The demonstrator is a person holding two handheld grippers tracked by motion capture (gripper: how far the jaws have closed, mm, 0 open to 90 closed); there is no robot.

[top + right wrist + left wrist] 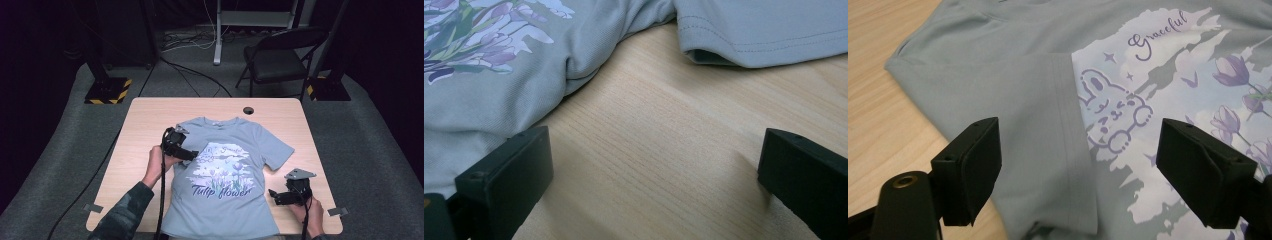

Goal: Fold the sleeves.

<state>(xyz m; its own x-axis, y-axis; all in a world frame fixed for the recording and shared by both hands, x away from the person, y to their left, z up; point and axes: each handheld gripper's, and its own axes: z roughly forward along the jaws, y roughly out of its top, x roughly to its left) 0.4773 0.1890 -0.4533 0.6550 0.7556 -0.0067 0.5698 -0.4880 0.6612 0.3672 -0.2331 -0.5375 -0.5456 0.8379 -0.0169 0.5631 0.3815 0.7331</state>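
Grey-blue cotton T-shirt with tulip print (225,175) lies flat mid-desk, hem at the near edge of the light wooden desk (145,115). Left gripper (192,154) over the folded-in left sleeve, jaws spread, nothing held. Right gripper (274,194) near the right edge, jaws apart over bare wood beside the shirt.

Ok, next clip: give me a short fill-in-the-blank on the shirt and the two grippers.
1. The T-shirt lies on the ____ with its print facing up.
2. Its left sleeve is folded ____ the chest.
3. The left gripper has its fingers ____.
4. Under the right gripper is bare ____.

Missing: table; over; open; wood
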